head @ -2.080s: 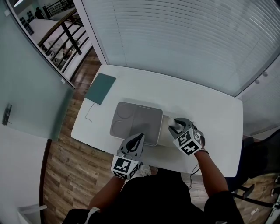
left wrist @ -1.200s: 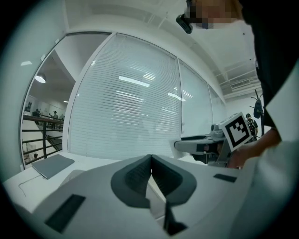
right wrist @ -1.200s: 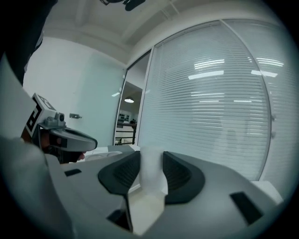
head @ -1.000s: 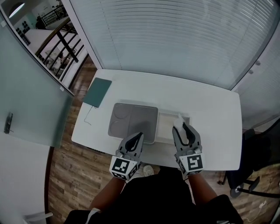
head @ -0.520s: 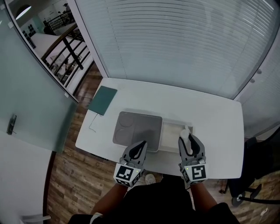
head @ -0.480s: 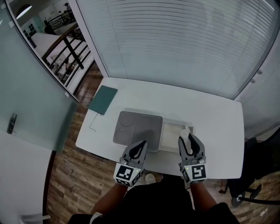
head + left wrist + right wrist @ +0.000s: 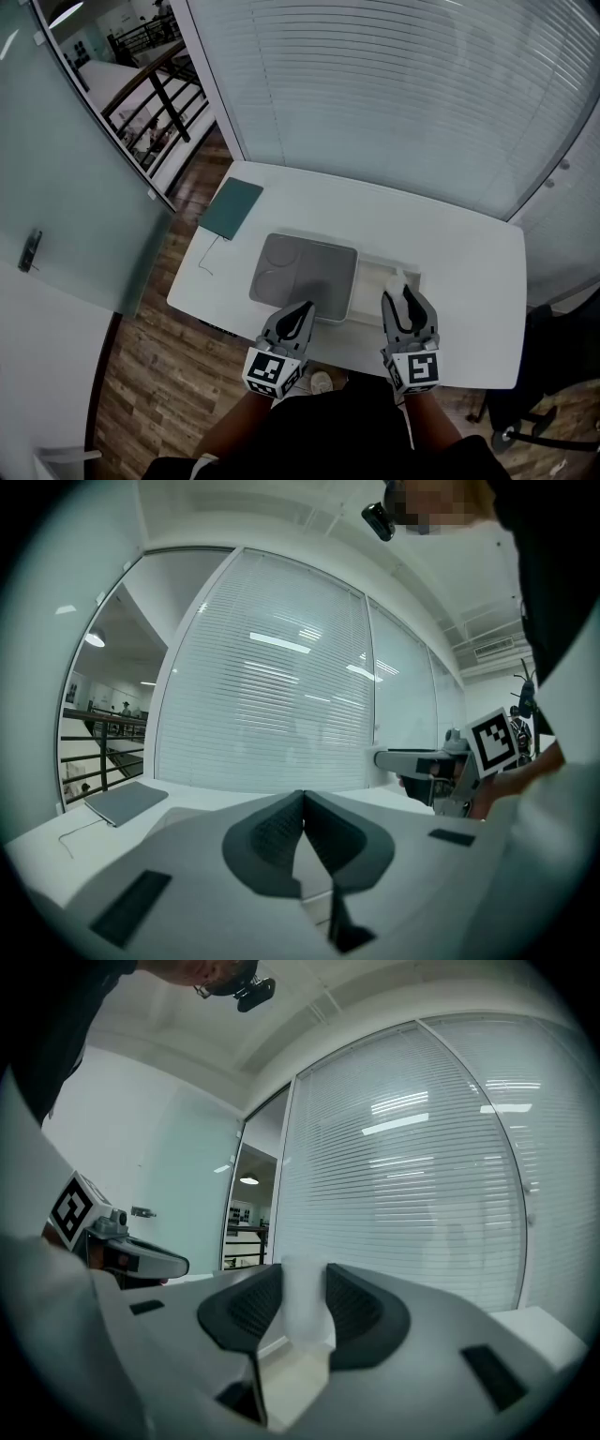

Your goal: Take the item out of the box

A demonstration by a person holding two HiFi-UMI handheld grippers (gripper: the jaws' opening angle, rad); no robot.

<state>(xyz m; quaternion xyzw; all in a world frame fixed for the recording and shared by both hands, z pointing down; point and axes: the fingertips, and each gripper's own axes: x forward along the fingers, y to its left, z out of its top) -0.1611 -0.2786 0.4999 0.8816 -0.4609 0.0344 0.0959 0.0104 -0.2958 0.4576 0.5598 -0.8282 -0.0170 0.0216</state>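
The right gripper (image 7: 401, 302) has its fingers closed narrow around the item (image 7: 302, 1314), pinching its lower half so the top pokes up past the tips. From the head view the item sits over the right end of the box (image 7: 375, 265), though whether it is fully clear of the rim is hard to tell. It looks light, judging by how easily a two-sided pinch carries it, and smooth-skinned, so it could slip, which makes the flat faces low down the right place to hold. Whether it is stiff plastic or a soft packet I can't tell, so a gentle squeeze seems wise. It is a small, plain white piece, taller than wide, a little translucent at the edges, with no markings visible. The left gripper (image 7: 302, 311) hovers empty at the near side of the gray tray (image 7: 300, 272), just left of the box, with its fingers pressed together on nothing.
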